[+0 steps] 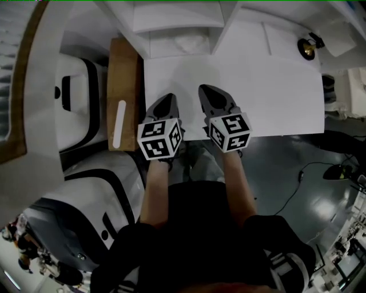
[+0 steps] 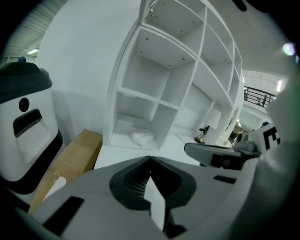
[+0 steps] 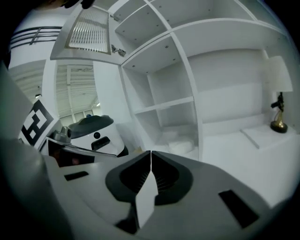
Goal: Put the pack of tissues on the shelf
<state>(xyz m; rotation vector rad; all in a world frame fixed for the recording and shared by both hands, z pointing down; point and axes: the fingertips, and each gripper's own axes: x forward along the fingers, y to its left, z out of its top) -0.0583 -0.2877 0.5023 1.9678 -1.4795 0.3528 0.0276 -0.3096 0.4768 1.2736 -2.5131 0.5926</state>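
Observation:
The pack of tissues (image 1: 182, 43) is a white, soft bundle lying in a bottom compartment of the white shelf (image 1: 171, 14) at the far side of the table. It shows in the left gripper view (image 2: 143, 137) and the right gripper view (image 3: 180, 146) too. My left gripper (image 1: 167, 98) and right gripper (image 1: 207, 90) hover side by side over the table's near part, well short of the shelf. Both point toward the shelf. Each has its jaws pressed together with nothing between them, as the left gripper (image 2: 150, 158) and the right gripper (image 3: 151, 153) show in their own views.
A brown cardboard box (image 1: 123, 86) lies along the left edge of the white table (image 1: 274, 97). White rounded machines (image 1: 80, 97) stand to its left. A small brass lamp (image 1: 309, 48) sits at the table's far right. A cable (image 1: 297, 183) runs over the dark floor.

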